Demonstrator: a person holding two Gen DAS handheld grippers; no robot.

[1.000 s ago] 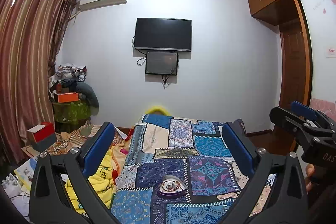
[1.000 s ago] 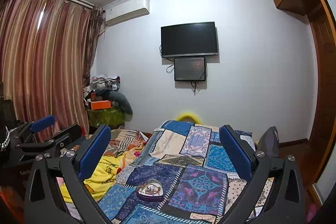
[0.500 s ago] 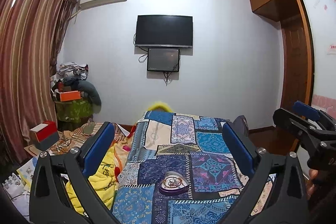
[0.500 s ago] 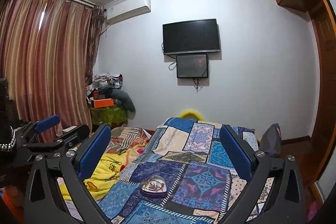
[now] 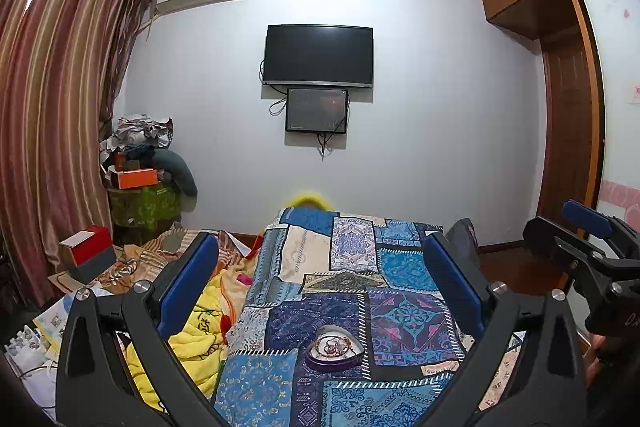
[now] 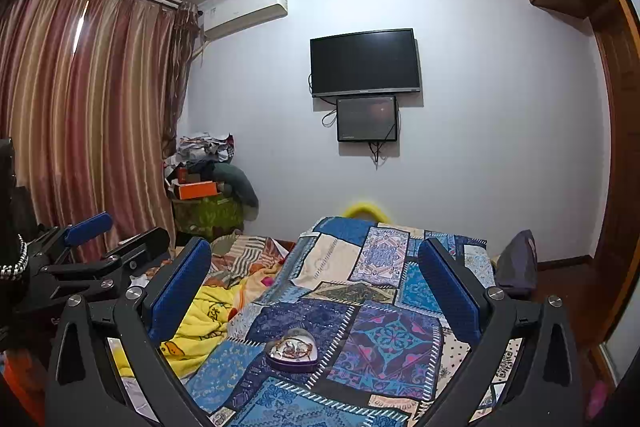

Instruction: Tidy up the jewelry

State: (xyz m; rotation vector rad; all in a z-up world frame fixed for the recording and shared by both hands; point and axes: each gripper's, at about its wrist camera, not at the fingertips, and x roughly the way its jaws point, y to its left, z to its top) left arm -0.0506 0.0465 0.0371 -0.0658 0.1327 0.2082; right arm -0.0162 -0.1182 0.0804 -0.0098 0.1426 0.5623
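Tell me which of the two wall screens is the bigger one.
The upper screen, the TV, is the bigger. The small screen hangs directly below it, narrower, with cables dangling.

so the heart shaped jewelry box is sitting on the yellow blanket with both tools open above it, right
Not quite. The heart-shaped jewelry box sits on the blue patchwork quilt, beside the yellow blanket, as both wrist views show. The left tool and right tool are open above it.

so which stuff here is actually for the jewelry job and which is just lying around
For the job:
- purple heart-shaped dish holding tangled jewelry, on the blue patchwork quilt
- left claw, open
- right claw, open

Just lying about:
- crumpled yellow blanket
- red and white box
- orange box
- black wall TV
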